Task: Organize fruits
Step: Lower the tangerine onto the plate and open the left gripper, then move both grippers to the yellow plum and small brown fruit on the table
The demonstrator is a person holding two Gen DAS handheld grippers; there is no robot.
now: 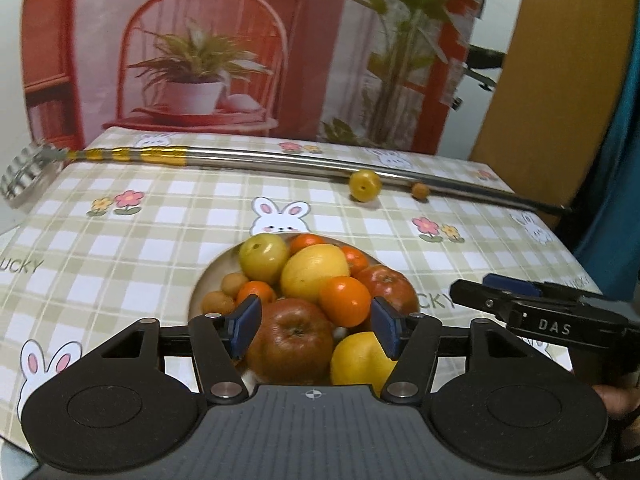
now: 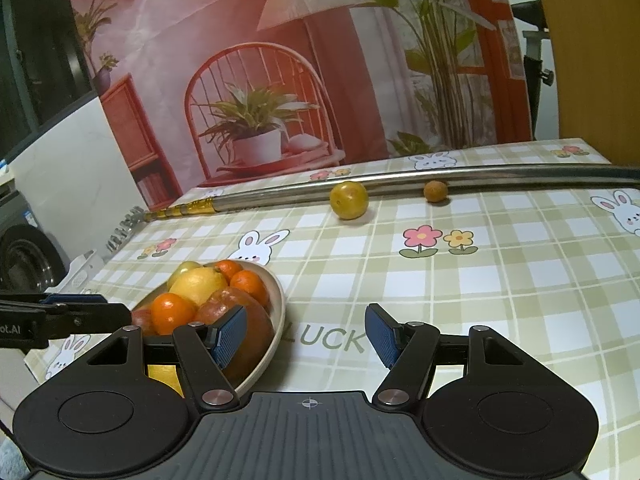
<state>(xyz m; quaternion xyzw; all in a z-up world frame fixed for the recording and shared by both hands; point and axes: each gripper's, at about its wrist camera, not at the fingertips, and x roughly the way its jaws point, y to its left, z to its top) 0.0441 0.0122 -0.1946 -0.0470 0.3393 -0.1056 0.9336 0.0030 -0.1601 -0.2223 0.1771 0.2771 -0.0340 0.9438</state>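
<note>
A beige bowl (image 1: 200, 284) (image 2: 276, 312) on the checked tablecloth holds a pile of fruit: red apples (image 1: 292, 340), oranges (image 1: 344, 300), lemons (image 1: 314, 270), a green-yellow fruit (image 1: 264, 258) and small brown fruits (image 1: 234, 284). My left gripper (image 1: 316, 330) hovers open just above the pile, its blue pads clear of the fruit. My right gripper (image 2: 306, 338) stands open over bare cloth right of the bowl, with nothing between its fingers. A yellow-green fruit (image 1: 365, 185) (image 2: 349, 200) and a small brown fruit (image 1: 420, 191) (image 2: 435, 191) lie loose near the table's far side.
A long metal rod (image 1: 280, 160) (image 2: 440, 180) with a gold-banded end lies across the back of the table, against the two loose fruits. A printed backdrop (image 2: 280, 80) hangs behind. The table edge (image 1: 560, 240) drops off at the right, near a wooden panel.
</note>
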